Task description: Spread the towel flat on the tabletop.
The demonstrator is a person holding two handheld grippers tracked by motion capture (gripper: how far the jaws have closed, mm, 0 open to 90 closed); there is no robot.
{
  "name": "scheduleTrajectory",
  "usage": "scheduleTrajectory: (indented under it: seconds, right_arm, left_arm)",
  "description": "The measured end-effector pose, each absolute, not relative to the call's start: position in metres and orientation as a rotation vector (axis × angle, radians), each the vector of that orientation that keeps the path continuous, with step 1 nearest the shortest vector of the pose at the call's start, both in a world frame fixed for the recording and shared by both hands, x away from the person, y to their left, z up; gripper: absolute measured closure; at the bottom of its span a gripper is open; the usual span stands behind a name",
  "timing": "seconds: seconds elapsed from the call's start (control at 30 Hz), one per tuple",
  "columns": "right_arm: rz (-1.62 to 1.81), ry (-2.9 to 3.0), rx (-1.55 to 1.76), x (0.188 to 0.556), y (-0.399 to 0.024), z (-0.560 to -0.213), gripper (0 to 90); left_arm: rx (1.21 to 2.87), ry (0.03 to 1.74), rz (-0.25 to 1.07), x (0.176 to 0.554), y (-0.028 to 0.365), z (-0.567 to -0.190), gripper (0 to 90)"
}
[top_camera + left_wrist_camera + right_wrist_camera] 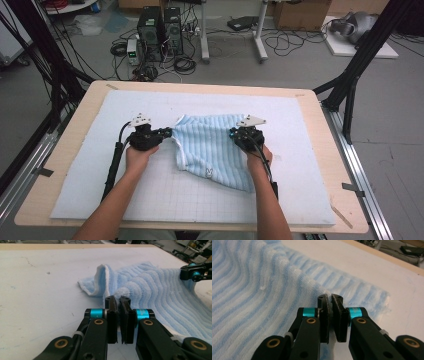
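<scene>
gripping: both grippers clamp one blue striped towel (212,150) on a white mat (150,195)
left gripper (167,133): at the towel's left edge; in its own view (119,301) the jaws stand nearly together, pinching a small tuft of cloth
left hand (139,156): wraps the gripper body, forearm coming in from the bottom
towel: lies mid-mat, rumpled, stretched between the two grippers; left corner folded over, showing a white hem (98,280); near corner points toward the person
right gripper (234,134): at the towel's right edge; in its own view (331,301) the jaws are narrow, closed on the cloth edge
table (320,130): wooden rim around the mat
</scene>
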State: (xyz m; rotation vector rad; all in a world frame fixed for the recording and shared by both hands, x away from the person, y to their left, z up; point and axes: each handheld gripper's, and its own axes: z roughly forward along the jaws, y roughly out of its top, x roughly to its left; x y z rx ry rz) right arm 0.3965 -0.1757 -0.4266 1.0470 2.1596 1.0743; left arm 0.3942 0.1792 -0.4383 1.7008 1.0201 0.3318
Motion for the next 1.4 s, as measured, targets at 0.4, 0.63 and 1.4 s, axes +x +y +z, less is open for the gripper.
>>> scheduleTrajectory:
  seconds: [0.4, 0.63, 1.4]
  right_arm:
    - [0.995, 2.019, 1.216, 0.408, -0.188, -0.428, 70.0]
    - [1.101, 2.08, 1.228, 0.384, -0.202, -0.421, 45.5]
    - [1.232, 2.075, 1.167, 0.323, -0.223, -0.425, 40.6]
  left_arm:
    - [1.688, 1.059, 0.261, 0.389, 0.171, -0.437, 40.2]
    - [1.742, 0.931, 0.225, 0.362, 0.167, -0.426, 40.7]
    - [1.993, 0.813, 0.303, 0.33, 0.122, -0.445, 75.9]
